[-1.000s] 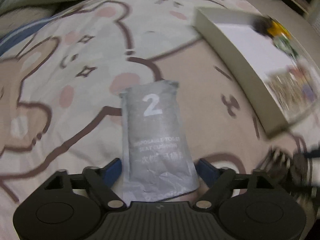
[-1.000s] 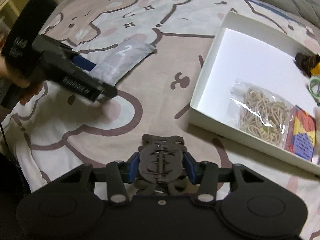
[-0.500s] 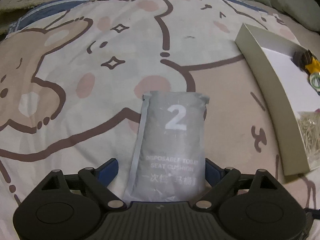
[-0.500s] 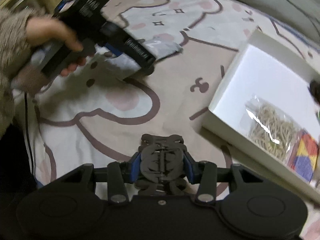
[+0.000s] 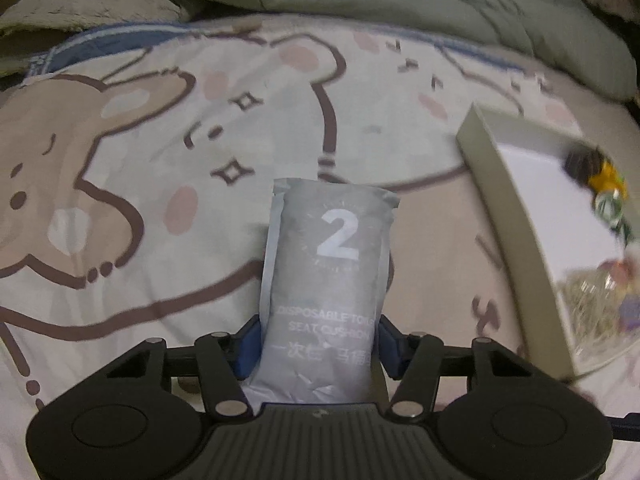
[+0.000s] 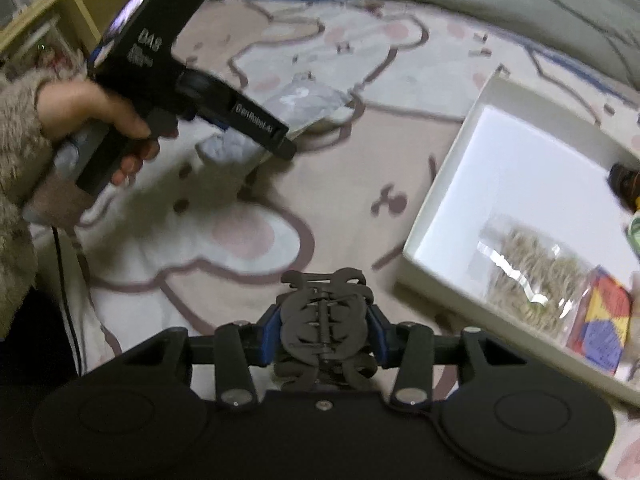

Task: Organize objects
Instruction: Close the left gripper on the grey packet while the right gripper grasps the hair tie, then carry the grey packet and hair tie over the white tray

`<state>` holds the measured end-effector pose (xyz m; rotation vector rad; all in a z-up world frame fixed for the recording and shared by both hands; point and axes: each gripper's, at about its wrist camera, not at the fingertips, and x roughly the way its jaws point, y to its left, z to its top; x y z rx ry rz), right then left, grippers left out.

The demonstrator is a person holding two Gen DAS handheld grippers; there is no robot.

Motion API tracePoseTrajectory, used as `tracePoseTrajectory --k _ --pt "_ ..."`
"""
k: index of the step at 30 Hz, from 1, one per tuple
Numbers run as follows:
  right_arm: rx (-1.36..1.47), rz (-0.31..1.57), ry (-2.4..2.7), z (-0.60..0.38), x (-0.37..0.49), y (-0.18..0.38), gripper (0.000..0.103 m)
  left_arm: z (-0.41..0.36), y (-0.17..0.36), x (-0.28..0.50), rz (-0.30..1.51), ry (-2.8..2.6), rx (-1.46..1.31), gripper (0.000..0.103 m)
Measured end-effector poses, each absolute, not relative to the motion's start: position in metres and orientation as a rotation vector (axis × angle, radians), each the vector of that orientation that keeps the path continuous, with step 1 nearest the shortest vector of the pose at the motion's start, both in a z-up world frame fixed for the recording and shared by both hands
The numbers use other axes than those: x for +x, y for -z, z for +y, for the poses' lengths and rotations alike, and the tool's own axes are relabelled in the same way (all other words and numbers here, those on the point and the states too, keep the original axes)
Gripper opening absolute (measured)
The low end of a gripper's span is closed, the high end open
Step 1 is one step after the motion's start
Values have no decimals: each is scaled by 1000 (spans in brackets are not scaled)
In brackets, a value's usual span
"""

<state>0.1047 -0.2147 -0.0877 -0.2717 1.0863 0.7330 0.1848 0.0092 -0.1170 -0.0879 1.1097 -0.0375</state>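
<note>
My left gripper (image 5: 318,340) is shut on a grey packet marked "2", a disposable toilet seat cushion (image 5: 328,280), held lifted above the bedsheet. The packet also shows in the right wrist view (image 6: 300,100), sticking out of the left gripper (image 6: 256,128). My right gripper (image 6: 325,332) is shut on a dark brown hair claw clip (image 6: 326,320) above the sheet. A white box (image 6: 436,216) lies to the right, also seen in the left wrist view (image 5: 508,216).
The box holds a bag of rubber bands (image 6: 532,280), a colourful card pack (image 6: 604,328) and a dark and yellow item (image 5: 596,168). A cartoon-bear bedsheet (image 5: 160,160) covers the bed. A grey duvet (image 5: 400,0) lies at the back.
My left gripper closed on the grey packet and lifted it off the sheet, moving up. The right gripper kept hold of the hair clip and shifted slightly toward the box.
</note>
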Motion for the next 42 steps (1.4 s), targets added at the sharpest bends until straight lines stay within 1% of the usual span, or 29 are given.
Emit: tracePoseTrajectory --k 9,16,21,30,37,42 --pt "-104 920 -638 -244 141 35 46 11 71 190 962 21 -201 57" --pt "-8 843 -526 -269 172 17 46 -6 52 195 895 46 -227 57" --pt "34 795 -465 -285 189 17 46 -22 45 201 869 75 -245 57" --pt "82 764 -339 -311 230 35 46 -66 33 221 828 170 -286 57" --pt "47 763 -276 -324 260 67 46 -103 46 236 856 229 -306 57" --pt "1 830 -249 -330 273 88 46 -125 58 247 885 249 -299 58"
